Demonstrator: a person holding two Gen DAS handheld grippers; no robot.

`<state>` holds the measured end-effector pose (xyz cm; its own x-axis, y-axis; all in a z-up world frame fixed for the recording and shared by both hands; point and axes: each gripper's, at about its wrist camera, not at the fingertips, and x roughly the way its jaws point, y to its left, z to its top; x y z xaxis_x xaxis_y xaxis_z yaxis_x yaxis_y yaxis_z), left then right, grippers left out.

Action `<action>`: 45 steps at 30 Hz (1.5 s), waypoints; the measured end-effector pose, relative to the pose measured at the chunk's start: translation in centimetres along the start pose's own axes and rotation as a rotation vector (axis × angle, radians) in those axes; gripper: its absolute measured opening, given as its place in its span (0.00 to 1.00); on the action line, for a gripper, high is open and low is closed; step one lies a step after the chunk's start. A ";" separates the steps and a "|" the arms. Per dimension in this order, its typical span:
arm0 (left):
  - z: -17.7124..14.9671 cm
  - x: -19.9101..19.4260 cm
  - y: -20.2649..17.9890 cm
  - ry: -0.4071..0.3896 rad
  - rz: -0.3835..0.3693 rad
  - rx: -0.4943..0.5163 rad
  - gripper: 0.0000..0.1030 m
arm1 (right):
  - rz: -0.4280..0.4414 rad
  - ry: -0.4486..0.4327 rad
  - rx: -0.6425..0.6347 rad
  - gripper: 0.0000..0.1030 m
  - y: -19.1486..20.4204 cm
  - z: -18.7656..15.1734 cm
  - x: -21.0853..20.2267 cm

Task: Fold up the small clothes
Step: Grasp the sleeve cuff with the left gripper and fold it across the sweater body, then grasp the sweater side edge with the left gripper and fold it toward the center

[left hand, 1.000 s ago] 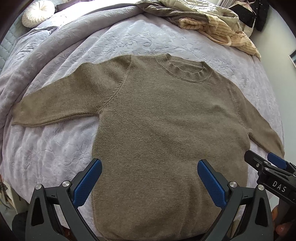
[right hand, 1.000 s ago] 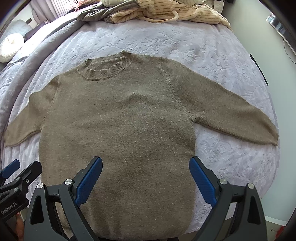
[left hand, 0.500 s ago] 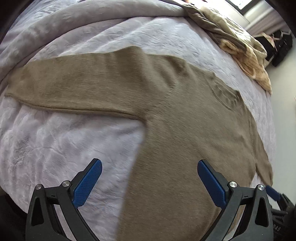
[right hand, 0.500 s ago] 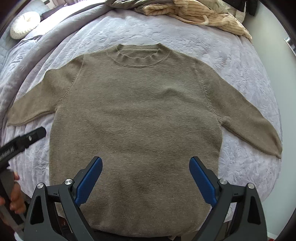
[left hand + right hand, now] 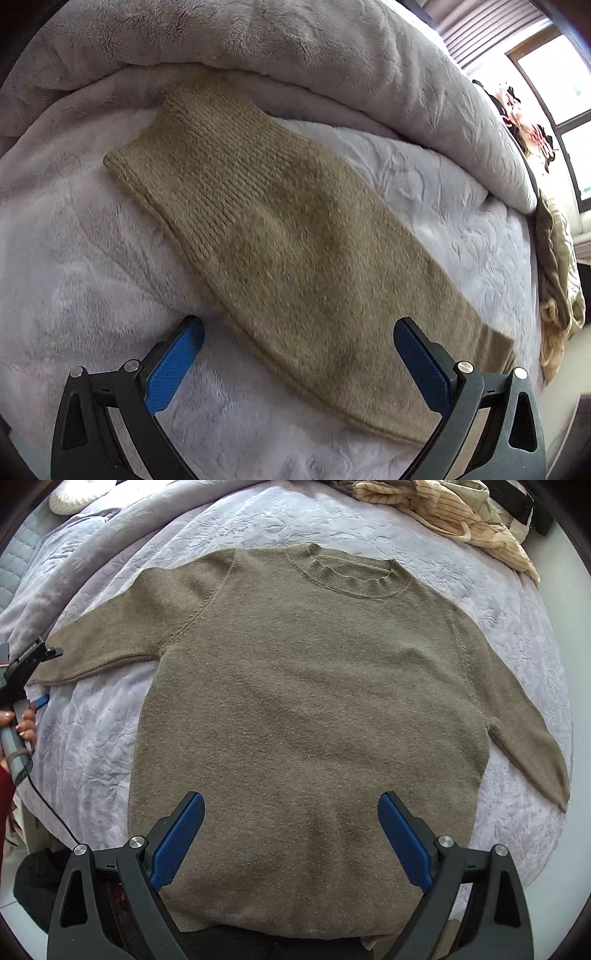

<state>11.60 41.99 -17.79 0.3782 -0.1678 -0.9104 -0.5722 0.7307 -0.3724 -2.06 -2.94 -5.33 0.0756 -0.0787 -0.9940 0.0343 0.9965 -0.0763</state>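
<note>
I have the brown sweater (image 5: 306, 709) lying flat and face up on the bed (image 5: 436, 528), neck away from me, both sleeves spread out to the sides. My left tongs (image 5: 297, 354) sit low over the left sleeve (image 5: 280, 236), jaws wide but starting to close, with the sleeve between them near the cuff (image 5: 192, 147) and no pad pressing on it yet. My right tongs (image 5: 291, 834) hang spread apart over the hem, holding nothing.

The risk I see is on the left. The quilt (image 5: 74, 258) under the sleeve is soft and plush, so if I close too deep I expect to pinch bedding along with the knit and drag it when I fold. If I close too shallow I may catch only the top layer, and the sleeve would open or twist. The thick duvet roll (image 5: 295, 55) lies right beside the cuff and could snag it. With nothing pinning the body, a hard pull may skew the whole sweater.
</note>
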 end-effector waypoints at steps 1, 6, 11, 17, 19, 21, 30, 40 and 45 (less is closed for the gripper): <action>0.1 -0.1 -0.1 -0.010 0.005 0.002 0.90 | 0.001 0.003 -0.003 0.93 0.1 -0.1 0.0; 0.2 -0.7 -0.5 -0.043 -0.109 0.038 0.09 | 0.027 0.010 -0.018 0.93 0.6 -0.3 0.1; -0.8 -3.9 -3.0 -0.126 -0.168 0.103 0.09 | 0.057 -0.014 -0.015 0.93 -0.3 -0.2 -0.1; -4.2 -8.4 -13.0 -0.183 -0.287 0.313 0.09 | 0.091 -0.035 0.019 0.93 -3.4 0.3 0.0; -6.1 -9.4 -16.5 -0.180 -0.330 0.392 0.09 | 0.097 -0.049 0.039 0.93 -5.0 0.3 -0.3; -8.8 -9.6 -21.5 -0.161 -0.375 0.487 0.09 | 0.102 -0.057 0.069 0.93 -6.8 0.1 -0.3; -24.9 -3.0 -37.4 0.058 -0.410 0.840 0.09 | 0.093 -0.041 0.272 0.93 -17.3 -2.1 1.2; -34.6 3.5 -38.5 0.121 -0.107 1.043 0.55 | 0.071 0.024 0.376 0.93 -22.8 -3.7 4.0; -32.8 -0.4 -36.7 0.081 -0.123 1.051 0.57 | 0.054 -0.005 0.356 0.93 -22.8 -1.8 4.2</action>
<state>8.58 -6.49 -9.65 0.3186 -0.2945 -0.9010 0.3978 0.9043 -0.1549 -4.29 -25.94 -7.89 0.0912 -0.0271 -0.9955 0.3754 0.9268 0.0091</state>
